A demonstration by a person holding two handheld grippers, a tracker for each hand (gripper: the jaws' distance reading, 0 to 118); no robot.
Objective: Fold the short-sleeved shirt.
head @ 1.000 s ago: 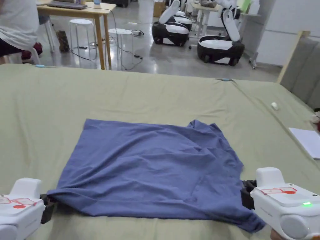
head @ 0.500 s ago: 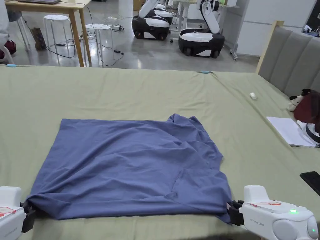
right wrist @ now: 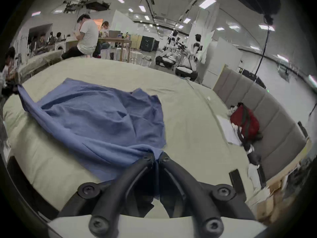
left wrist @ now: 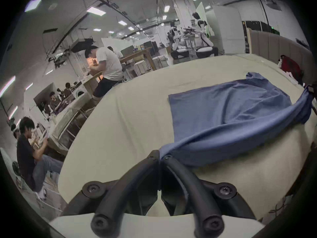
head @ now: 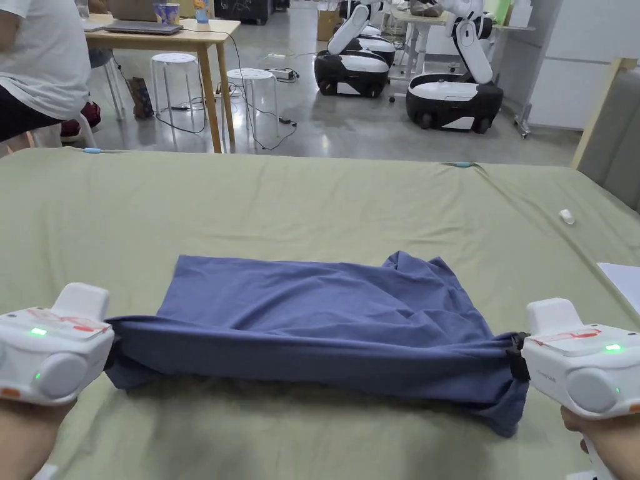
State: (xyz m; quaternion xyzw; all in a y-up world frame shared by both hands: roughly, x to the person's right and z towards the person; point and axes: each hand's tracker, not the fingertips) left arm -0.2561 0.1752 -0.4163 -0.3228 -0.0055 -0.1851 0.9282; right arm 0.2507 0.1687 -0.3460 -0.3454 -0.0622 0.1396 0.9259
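The 2 grippers, left gripper (head: 111, 353) and right gripper (head: 514, 365), are clenching the soft, wrinkled blue shirt's (head: 325, 319) near edge, seemingly lifting it taut above the olive sheet (head: 312, 194).

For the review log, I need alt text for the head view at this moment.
Two hand-held grippers, left gripper and right gripper, each clamp a near corner of a blue shirt, lifting its near edge off the green bed sheet. The far edge lies flat; stools and wheeled robots stand behind.
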